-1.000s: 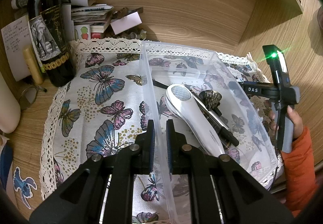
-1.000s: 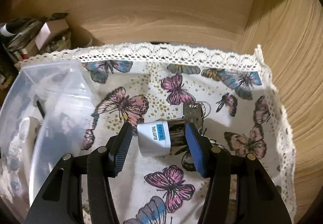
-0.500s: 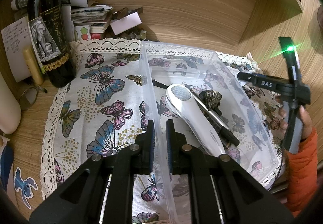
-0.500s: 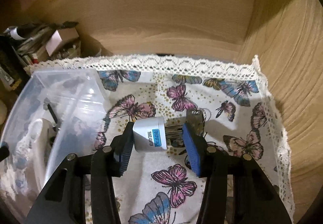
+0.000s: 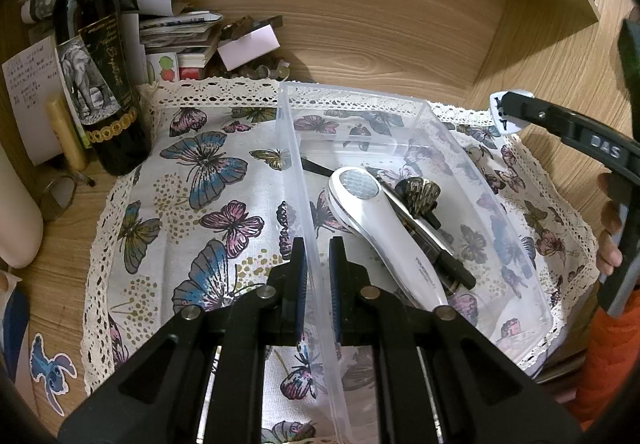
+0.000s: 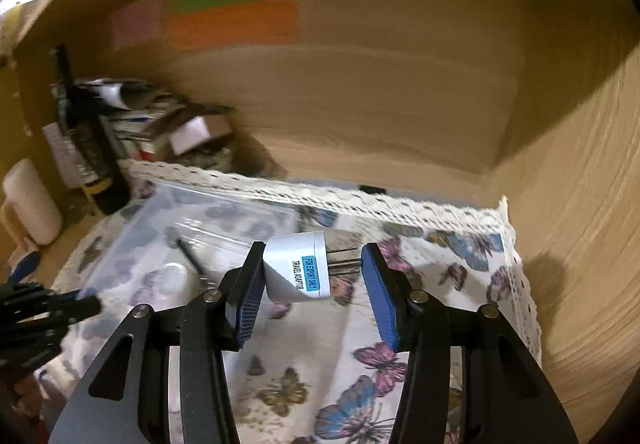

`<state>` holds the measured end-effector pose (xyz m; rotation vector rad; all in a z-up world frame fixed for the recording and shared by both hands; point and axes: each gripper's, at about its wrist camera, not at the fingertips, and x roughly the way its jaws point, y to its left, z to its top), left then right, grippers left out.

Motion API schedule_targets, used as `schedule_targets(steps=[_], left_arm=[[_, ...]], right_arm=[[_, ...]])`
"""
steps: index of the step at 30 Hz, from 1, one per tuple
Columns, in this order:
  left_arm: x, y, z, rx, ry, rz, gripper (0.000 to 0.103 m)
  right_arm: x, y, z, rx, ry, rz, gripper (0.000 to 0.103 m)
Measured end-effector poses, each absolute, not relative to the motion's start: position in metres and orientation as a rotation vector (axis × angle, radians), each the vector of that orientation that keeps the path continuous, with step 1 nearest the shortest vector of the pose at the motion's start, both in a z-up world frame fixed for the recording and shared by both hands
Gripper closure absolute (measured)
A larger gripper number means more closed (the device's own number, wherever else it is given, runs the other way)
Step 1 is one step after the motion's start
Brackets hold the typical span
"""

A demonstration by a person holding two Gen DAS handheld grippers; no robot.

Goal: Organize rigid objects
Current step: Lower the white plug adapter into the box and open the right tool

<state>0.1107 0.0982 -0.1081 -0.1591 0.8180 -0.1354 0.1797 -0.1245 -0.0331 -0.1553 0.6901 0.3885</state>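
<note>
My left gripper (image 5: 317,258) is shut on the left wall of a clear plastic bin (image 5: 294,160) that stands on the butterfly cloth. In the bin lie a white handheld device (image 5: 384,228), a black pen-like thing (image 5: 436,252) and a dark hair clip (image 5: 418,192). My right gripper (image 6: 314,276) is shut on a white travel adapter (image 6: 298,268) with metal prongs and holds it in the air, right of the bin (image 6: 188,220). The adapter also shows in the left wrist view (image 5: 505,115), above the bin's far right corner.
A dark wine bottle (image 5: 96,56) stands at the cloth's back left, with a stack of papers and small boxes (image 5: 188,40) behind it. A cream mug (image 5: 16,212) is at the far left. Wooden walls close the back and the right.
My right gripper has closed on the travel adapter, lifted it off the cloth and moved up and toward the bin. My left gripper has not moved.
</note>
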Motion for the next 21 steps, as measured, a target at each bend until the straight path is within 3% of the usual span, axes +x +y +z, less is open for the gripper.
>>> schedule_targets(steps=[21], left_arm=[[0.111, 0.097, -0.108, -0.158, 0.819, -0.136, 0.094]], right_arm=[[0.154, -0.064, -0.073, -0.284, 0.783, 0.559, 0.058]])
